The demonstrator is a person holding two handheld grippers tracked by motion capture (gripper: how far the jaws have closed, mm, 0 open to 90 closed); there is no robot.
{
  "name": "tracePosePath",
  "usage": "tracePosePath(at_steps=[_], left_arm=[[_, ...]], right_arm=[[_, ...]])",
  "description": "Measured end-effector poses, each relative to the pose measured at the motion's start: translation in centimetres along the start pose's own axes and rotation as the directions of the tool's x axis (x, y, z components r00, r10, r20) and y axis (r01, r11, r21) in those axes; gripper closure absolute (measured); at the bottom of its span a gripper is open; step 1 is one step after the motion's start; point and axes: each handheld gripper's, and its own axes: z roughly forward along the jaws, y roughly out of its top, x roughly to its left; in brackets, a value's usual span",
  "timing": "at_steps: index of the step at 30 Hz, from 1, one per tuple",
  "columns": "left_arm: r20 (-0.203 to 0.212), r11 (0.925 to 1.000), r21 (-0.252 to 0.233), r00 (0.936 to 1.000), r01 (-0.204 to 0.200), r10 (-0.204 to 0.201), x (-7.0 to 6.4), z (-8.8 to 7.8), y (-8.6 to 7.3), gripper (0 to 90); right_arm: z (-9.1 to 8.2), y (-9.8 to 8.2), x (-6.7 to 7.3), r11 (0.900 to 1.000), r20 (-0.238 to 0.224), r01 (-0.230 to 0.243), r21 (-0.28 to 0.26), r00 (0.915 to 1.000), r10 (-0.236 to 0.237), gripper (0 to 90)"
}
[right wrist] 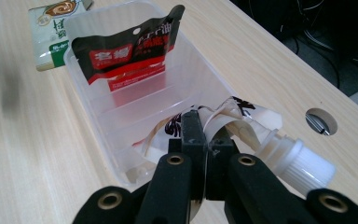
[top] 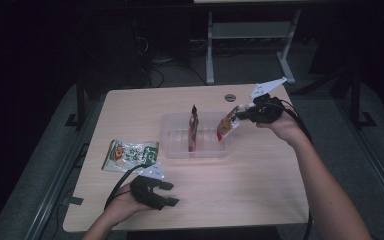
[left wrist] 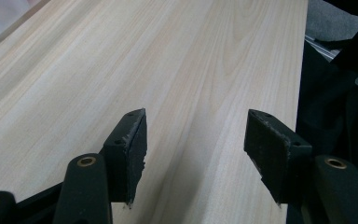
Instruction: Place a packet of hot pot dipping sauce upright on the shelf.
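Note:
A clear plastic bin [top: 177, 145] sits mid-table with a black and red pouch [top: 193, 129] standing upright inside it. My right gripper [top: 238, 112] is shut on the top edge of a spouted pouch [top: 224, 127], which hangs tilted over the bin's right end. In the right gripper view the jaws [right wrist: 205, 130] pinch the pouch [right wrist: 235, 114] beside its white screw cap [right wrist: 303, 163], above the bin [right wrist: 88, 107]. My left gripper [top: 174, 193] rests open at the front left of the table, with bare wood between its jaws [left wrist: 196, 140].
A green and white snack packet [top: 130, 155] lies flat on the table left of the bin, also seen as a packet [right wrist: 56, 28] beyond the bin. A round cable hole [top: 230, 97] is behind the bin. Table legs and cables stand past the far edge.

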Motion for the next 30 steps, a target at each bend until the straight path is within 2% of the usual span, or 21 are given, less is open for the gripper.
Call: tracePosePath(at_steps=[7,12,13,15,24,26,27,30], left_arm=[[-0.003,1.0,-0.002,1.0,0.0,0.0,0.1,-0.1,-0.1,39.0],[0.002,1.0,-0.002,1.0,0.0,0.0,0.0,0.0,0.0,39.0],[0.002,1.0,0.001,1.0,-0.003,0.003,0.0,0.0,0.0,38.9],[0.003,1.0,0.0,1.0,-0.003,0.003,0.0,0.0,0.1,39.0],[0.006,1.0,0.002,1.0,-0.001,0.001,0.0,0.1,0.0,39.0],[0.007,1.0,0.005,1.0,-0.001,0.001,0.0,0.1,0.0,39.0],[0.008,1.0,0.005,1.0,-0.003,0.003,0.0,0.1,0.0,39.0],[0.009,1.0,0.006,1.0,0.003,-0.003,-0.1,0.2,0.1,39.0]], right_arm=[[-0.6,0.9,-0.1,0.999,0.025,0.042,0.03,0.9988,-0.042,89.4],[-0.6,1.4,0.1,0.997,0.03,0.062,0.054,0.9975,-0.064,89.4],[-0.4,1.6,0.2,0.995,0.026,0.078,0.064,0.9965,-0.08,89.4],[0.0,1.6,0.4,0.993,0.024,0.083,0.081,0.9961,-0.085,89.4],[0.4,1.7,0.3,0.995,0.02,0.077,0.065,0.9967,-0.078,89.4],[0.4,1.7,0.4,0.994,0.024,0.076,0.075,0.9966,-0.078,89.4],[0.1,2.0,0.4,0.991,0.031,0.092,0.099,0.995,-0.095,89.4],[-0.2,2.3,0.5,0.987,0.035,0.109,0.116,0.993,-0.113,89.4]])
